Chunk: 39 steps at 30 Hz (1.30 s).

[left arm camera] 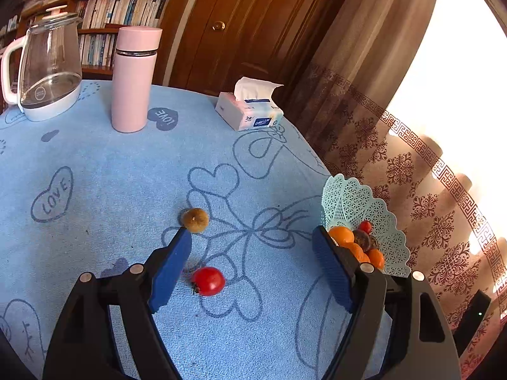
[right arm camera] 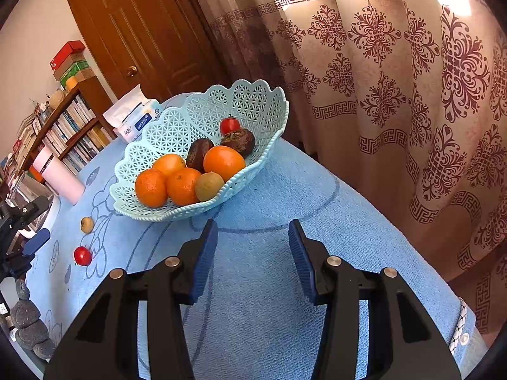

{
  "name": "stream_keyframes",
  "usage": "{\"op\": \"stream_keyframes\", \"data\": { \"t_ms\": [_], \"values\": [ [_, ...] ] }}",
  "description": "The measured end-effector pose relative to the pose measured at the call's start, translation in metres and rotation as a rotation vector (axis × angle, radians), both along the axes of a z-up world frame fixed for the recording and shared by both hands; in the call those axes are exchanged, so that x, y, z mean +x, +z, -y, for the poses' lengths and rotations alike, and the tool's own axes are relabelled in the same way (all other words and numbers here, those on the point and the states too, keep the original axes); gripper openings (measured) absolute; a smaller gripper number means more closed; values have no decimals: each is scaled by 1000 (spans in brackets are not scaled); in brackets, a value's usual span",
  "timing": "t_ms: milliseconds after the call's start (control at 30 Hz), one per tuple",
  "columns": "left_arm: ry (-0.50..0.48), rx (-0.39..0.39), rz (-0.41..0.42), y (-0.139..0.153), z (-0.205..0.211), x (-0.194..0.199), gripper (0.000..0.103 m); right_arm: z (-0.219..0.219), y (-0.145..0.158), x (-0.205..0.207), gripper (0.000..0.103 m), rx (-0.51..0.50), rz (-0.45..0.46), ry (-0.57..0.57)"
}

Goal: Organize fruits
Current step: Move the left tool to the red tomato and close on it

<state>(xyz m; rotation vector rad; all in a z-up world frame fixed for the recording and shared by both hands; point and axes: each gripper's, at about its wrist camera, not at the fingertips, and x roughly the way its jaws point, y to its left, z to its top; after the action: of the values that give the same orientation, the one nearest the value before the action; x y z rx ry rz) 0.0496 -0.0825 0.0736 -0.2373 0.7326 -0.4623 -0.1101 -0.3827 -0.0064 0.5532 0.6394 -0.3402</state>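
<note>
A red tomato [left arm camera: 208, 281] lies on the blue tablecloth between the fingers of my left gripper [left arm camera: 252, 237], nearer the left finger. A brown kiwi [left arm camera: 195, 219] lies just past the left fingertip. My left gripper is open and empty above the cloth. The light blue lattice basket [right arm camera: 253, 101] holds several oranges [right arm camera: 223, 161], a kiwi [right arm camera: 209, 186], two dark fruits and a small tomato [right arm camera: 229, 125]. My right gripper [right arm camera: 253, 229] is open and empty, just in front of the basket. The loose tomato [right arm camera: 82, 256] and kiwi [right arm camera: 86, 224] show at left there.
A pink thermos [left arm camera: 134, 77], a glass kettle [left arm camera: 47, 66] and a tissue box [left arm camera: 250, 109] stand at the table's far side. The basket [left arm camera: 351, 202] sits at the table's right edge by the curtain. Grey stones [right arm camera: 28, 323] sit at the lower left.
</note>
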Motion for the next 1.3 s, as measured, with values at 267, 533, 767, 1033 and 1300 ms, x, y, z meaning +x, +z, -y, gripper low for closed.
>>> {"op": "stream_keyframes", "data": {
  "t_ms": [267, 533, 767, 1033, 1300],
  "values": [
    [64, 18, -21, -11, -27, 0, 78, -1, 1, 2, 53, -13, -6, 2],
    [57, 80, -21, -24, -22, -2, 78, -3, 1, 1, 53, -21, -9, 2],
    [-7, 163, -58, -45, -3, 2, 78, -3, 1, 2, 53, -21, -8, 3],
    [-39, 222, -65, -54, 11, 6, 62, -4, 1, 3, 53, -17, -4, 12],
    [-52, 265, -85, -62, 20, 12, 41, -4, 1, 2, 53, -17, -4, 13]
  ]
}}
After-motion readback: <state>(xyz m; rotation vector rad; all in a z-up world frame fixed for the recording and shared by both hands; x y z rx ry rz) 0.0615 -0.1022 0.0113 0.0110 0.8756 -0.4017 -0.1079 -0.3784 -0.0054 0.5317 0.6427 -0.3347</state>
